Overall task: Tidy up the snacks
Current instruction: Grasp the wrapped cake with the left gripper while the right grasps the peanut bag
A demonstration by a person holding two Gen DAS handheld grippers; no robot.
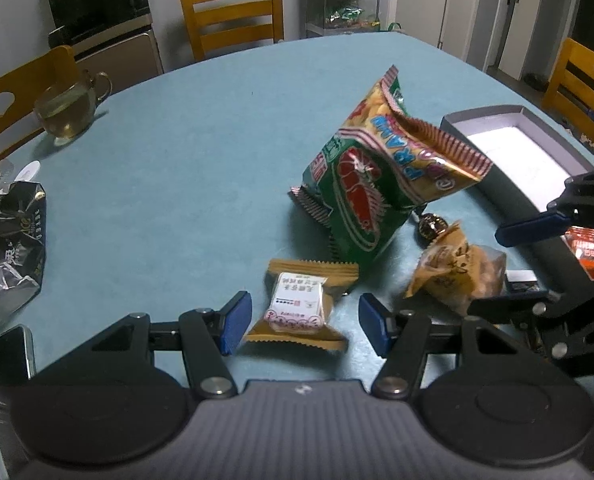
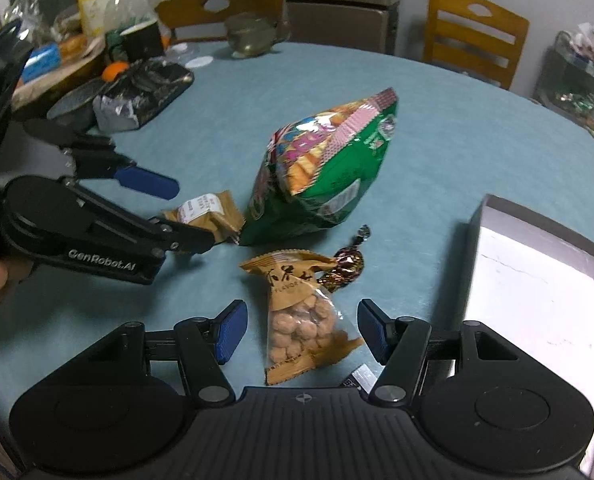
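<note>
A small tan wrapped snack (image 1: 297, 308) with a white label lies on the blue table between the blue pads of my left gripper (image 1: 305, 326), which is open and not touching it. A tan bag of coated peanuts (image 2: 301, 320) lies between the pads of my right gripper (image 2: 302, 332), also open with gaps on both sides. In the right wrist view the left gripper (image 2: 193, 216) straddles the tan snack (image 2: 205, 212). In the left wrist view the right gripper (image 1: 489, 270) flanks the peanut bag (image 1: 457, 276). A green prawn-cracker bag (image 1: 369, 176) (image 2: 321, 172) stands behind, beside a foil-wrapped candy (image 1: 431, 226) (image 2: 347, 264).
A grey box (image 1: 485, 114) (image 2: 537, 224) with a white inside sits open at the right. A glass teacup (image 1: 71, 110), a black foil bag (image 1: 9, 240) and a phone (image 1: 9, 356) lie at the left. Wooden chairs (image 1: 233, 12) ring the table.
</note>
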